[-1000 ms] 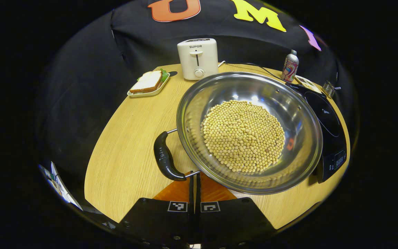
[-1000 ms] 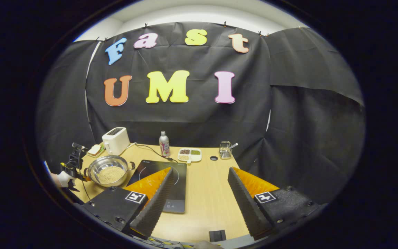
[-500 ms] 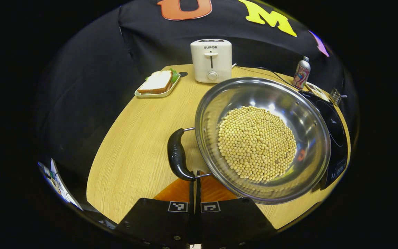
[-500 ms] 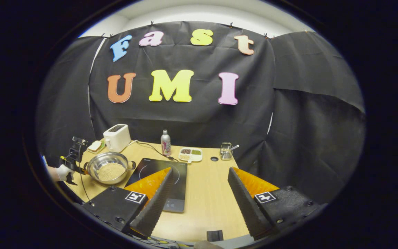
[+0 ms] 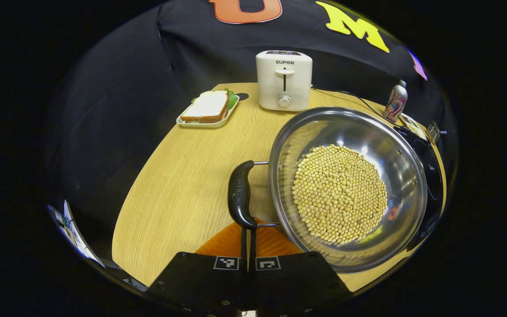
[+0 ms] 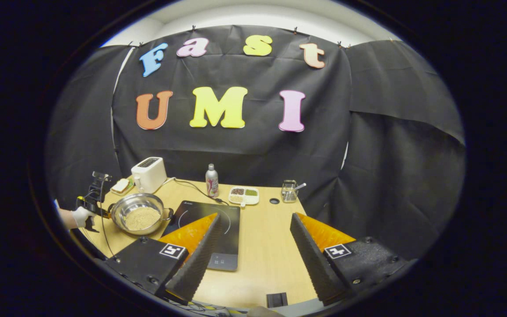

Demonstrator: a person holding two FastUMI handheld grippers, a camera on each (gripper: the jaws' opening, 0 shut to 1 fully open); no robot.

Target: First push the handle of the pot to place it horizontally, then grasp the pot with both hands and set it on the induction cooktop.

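A steel pot point(image 5: 350, 127) holding yellow beans point(image 5: 339, 193) rests on the wooden table, its black side handle point(image 5: 239, 193) turned toward me. My left gripper point(image 5: 248, 231) is shut with nothing between its fingers, and the tips touch the near end of that handle. The black induction cooktop point(image 5: 429, 167) lies just right of the pot. In the right gripper view the pot point(image 6: 139, 215) sits at the far left beside the cooktop point(image 6: 211, 229), with the left gripper point(image 6: 93, 200) and a gloved hand point(image 6: 77, 216) at its left. My right gripper point(image 6: 253, 246) hangs open over the table's near side.
A white toaster point(image 5: 284, 80) and a plated sandwich point(image 5: 207, 108) stand at the back left. A small bottle point(image 5: 395, 100) stands behind the cooktop. A tray of grains point(image 6: 243, 195) and a wire holder point(image 6: 288, 191) sit at the back of the table point(image 6: 271, 251).
The pot has turned, so its black handle swung from slanted to nearly upright in the left gripper view. My left gripper followed the handle's end. The right gripper has barely moved.
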